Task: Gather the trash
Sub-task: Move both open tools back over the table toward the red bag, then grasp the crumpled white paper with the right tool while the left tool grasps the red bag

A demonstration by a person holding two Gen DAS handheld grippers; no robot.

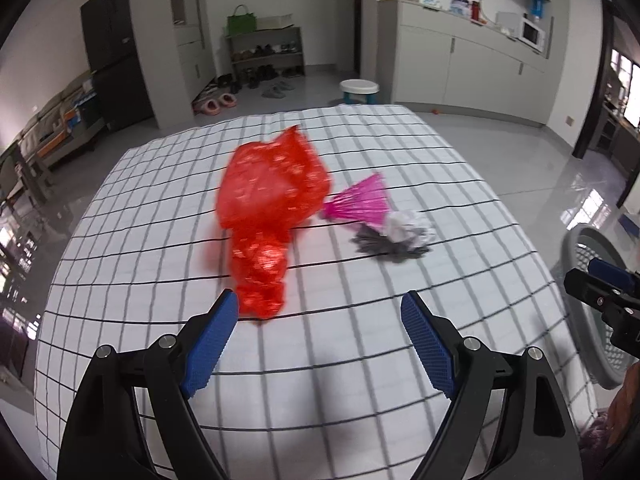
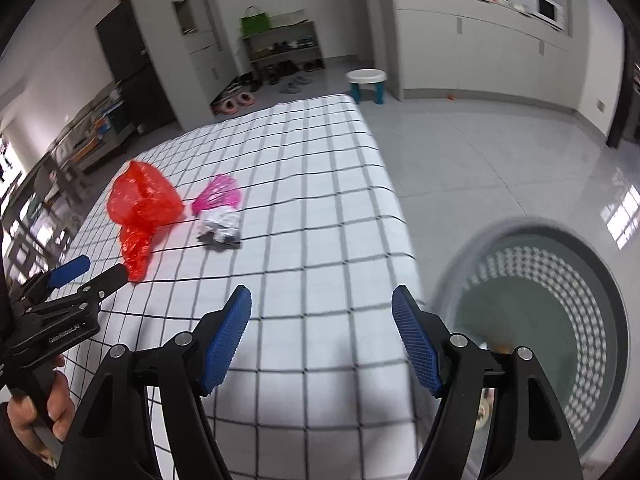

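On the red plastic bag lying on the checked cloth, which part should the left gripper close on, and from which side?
Probably the bunched, narrow near end of the red plastic bag, come at from the near side. That end tapers to a crumpled neck that should fit between open jaws, while the far part balloons wide. The left gripper is open, with its left finger beside that end.

Both wrist views look steeply down over the checked table (image 1: 360,380); both catch the red bag (image 1: 268,208), the right also the basket (image 2: 600,280)
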